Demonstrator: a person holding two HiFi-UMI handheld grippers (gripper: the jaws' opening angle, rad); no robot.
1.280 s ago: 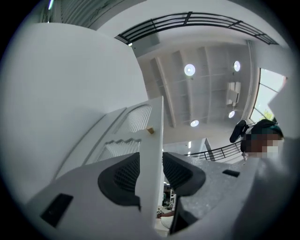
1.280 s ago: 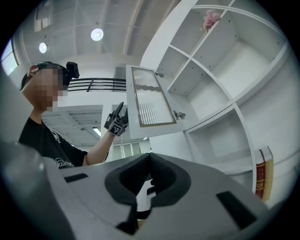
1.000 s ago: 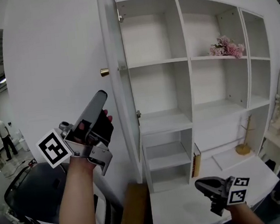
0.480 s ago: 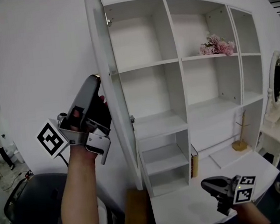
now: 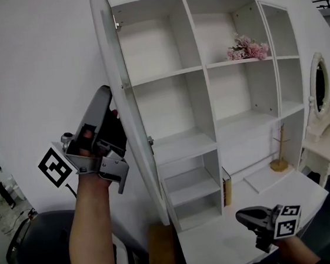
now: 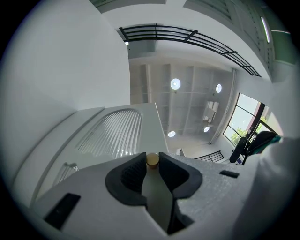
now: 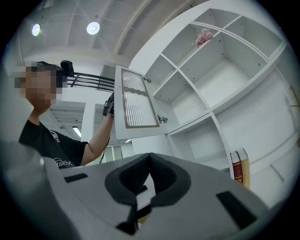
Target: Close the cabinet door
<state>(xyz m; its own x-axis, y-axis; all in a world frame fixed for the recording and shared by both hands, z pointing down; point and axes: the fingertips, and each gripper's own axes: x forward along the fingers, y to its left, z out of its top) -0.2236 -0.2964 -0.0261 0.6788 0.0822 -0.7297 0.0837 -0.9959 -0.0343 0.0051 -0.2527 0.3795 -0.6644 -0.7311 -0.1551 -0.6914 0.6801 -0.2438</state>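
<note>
The white cabinet door (image 5: 47, 82) stands open, its edge toward me, hinged to the white shelf cabinet (image 5: 205, 70). In the right gripper view the door (image 7: 136, 105) shows its ribbed glass panel. My left gripper (image 5: 104, 95) is raised against the door's outer face. In the left gripper view the small brass knob (image 6: 152, 161) sits between the tips of the left gripper (image 6: 153, 157). Its jaws are closing and the pads touch the knob's sides. My right gripper (image 5: 243, 214) hangs low over the desk, shut with nothing in it (image 7: 150, 155).
Pink flowers (image 5: 247, 48) lie on an upper shelf. Two books (image 5: 226, 189) lean by the lower shelves. A wooden stand (image 5: 279, 157) is on the white desk (image 5: 219, 246), an oval mirror (image 5: 320, 90) at right. A dark chair (image 5: 41, 237) and brown box (image 5: 158, 250) lie below left.
My left gripper rose to the brass knob, which was bare a second ago and is now hidden behind its jaws. The right gripper stayed low over the desk.
</note>
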